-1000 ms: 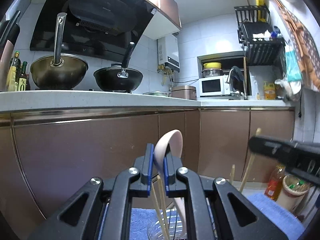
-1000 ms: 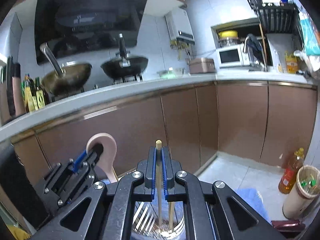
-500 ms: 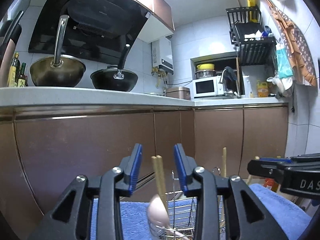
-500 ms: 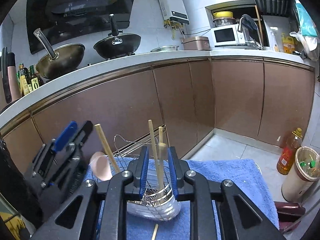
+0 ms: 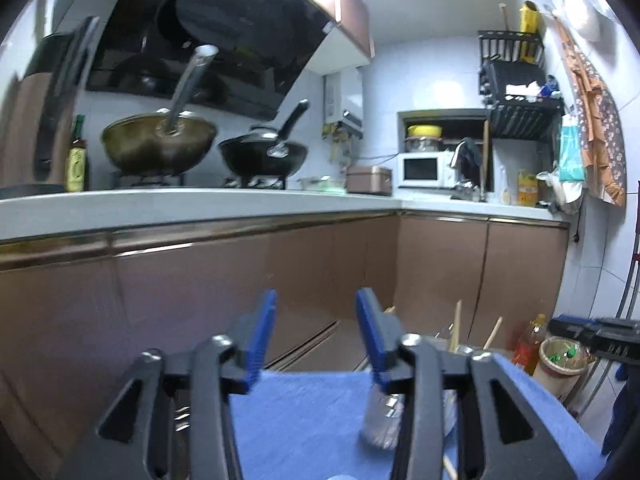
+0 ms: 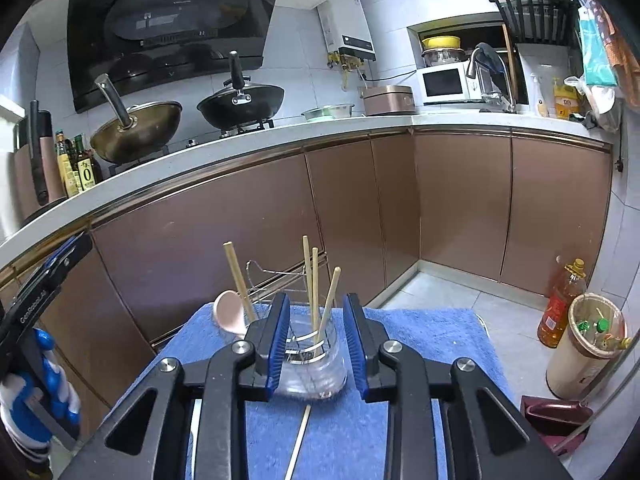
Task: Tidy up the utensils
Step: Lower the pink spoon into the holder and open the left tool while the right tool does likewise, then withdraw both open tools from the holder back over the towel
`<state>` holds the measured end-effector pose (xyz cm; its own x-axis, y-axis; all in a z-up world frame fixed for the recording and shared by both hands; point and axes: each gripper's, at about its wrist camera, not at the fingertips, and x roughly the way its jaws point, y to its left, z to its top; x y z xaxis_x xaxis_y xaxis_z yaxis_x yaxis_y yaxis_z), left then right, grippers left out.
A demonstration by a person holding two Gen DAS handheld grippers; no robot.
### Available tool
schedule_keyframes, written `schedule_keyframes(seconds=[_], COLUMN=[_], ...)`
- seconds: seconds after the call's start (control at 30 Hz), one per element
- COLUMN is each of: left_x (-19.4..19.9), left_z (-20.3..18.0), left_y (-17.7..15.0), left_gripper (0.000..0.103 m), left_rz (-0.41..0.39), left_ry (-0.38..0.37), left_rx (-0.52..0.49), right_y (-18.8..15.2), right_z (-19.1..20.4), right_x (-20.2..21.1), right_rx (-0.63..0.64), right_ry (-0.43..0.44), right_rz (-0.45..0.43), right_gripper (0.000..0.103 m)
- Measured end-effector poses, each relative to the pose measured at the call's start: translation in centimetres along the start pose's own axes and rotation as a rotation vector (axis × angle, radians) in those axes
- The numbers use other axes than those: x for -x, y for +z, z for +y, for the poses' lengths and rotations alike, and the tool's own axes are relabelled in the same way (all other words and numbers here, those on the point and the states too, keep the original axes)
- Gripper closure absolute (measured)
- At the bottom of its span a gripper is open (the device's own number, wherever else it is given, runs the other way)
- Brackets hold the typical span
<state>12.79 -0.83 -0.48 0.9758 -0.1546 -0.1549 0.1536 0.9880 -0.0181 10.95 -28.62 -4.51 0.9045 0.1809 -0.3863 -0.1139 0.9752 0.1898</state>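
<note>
A clear utensil holder with a wire frame (image 6: pixel 310 364) stands on a blue towel (image 6: pixel 424 336). It holds several wooden chopsticks (image 6: pixel 315 284) and a pink spoon (image 6: pixel 229 317). One loose chopstick (image 6: pixel 299 440) lies on the towel in front of it. My right gripper (image 6: pixel 316 340) is open and empty, just short of the holder. My left gripper (image 5: pixel 316 336) is open and empty, left of the holder (image 5: pixel 384 420), which shows blurred behind its right finger. The left gripper also shows at the left edge of the right wrist view (image 6: pixel 44 284).
Brown cabinets (image 6: pixel 248 216) under a white counter run behind the towel. Two woks (image 6: pixel 240 106) sit on the stove. An oil bottle (image 6: pixel 558 304) and a bin (image 6: pixel 588 348) stand on the floor at right.
Both grippers opened and let go: the spoon and the chopstick now stand in the holder. Both grippers drew back, and the left one swung left.
</note>
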Motion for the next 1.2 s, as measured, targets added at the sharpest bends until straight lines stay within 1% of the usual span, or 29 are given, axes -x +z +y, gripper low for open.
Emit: schedule_keyframes(seconds=[0.03, 0.07, 0.2, 0.27, 0.3, 0.47, 0.6, 0.73, 0.83, 0.9, 1.07, 1.2], left_x=[0.7, 1.5, 3.9, 4.9, 5.2, 6.9, 7.6, 7.9, 7.9, 8.0, 7.8, 6.9], left_z=[0.7, 1.5, 4.5, 5.9, 6.5, 10.0, 11.9, 13.0, 13.6, 13.9, 14.3, 14.4], left_y=[-0.1, -0.3, -1.3, -2.1, -2.4, -4.2, -5.6, -6.9, -8.3, -9.1, -10.3, -11.5], left_gripper=[0.049, 0.048, 0.046, 0.039, 0.038, 0.038, 0.038, 0.038, 0.038, 0.038, 0.038, 0.038], left_rz=[0.009, 0.017, 0.057, 0.084, 0.097, 0.173, 0.243, 0.315, 0.393, 0.422, 0.462, 0.523], left_ry=[0.015, 0.037, 0.093, 0.115, 0.119, 0.143, 0.151, 0.126, 0.093, 0.073, 0.05, 0.03], left_rx=[0.001, 0.001, 0.02, 0.027, 0.033, 0.102, 0.129, 0.159, 0.18, 0.195, 0.236, 0.249], right_y=[-0.1, -0.2, -0.8, -1.3, -1.5, -2.5, -3.3, -4.1, -4.8, -5.1, -5.3, -5.8], right_z=[0.1, 0.1, 0.4, 0.5, 0.6, 0.7, 0.9, 1.1, 1.5, 1.7, 1.8, 1.9], right_x=[0.7, 1.2, 3.4, 4.4, 4.8, 6.1, 6.6, 6.8, 6.7, 6.6, 6.7, 6.4], right_rx=[0.001, 0.002, 0.001, -0.001, 0.0, -0.012, -0.016, -0.029, -0.026, -0.026, -0.033, -0.038], right_ry=[0.002, 0.002, 0.004, 0.001, -0.002, -0.034, -0.054, -0.043, -0.037, -0.034, -0.03, -0.017], right_rz=[-0.001, -0.001, -0.006, -0.004, -0.001, 0.021, 0.045, 0.078, 0.101, 0.111, 0.125, 0.149], right_gripper=[0.077, 0.077, 0.077, 0.077, 0.077, 0.077, 0.077, 0.077, 0.077, 0.077, 0.077, 0.077])
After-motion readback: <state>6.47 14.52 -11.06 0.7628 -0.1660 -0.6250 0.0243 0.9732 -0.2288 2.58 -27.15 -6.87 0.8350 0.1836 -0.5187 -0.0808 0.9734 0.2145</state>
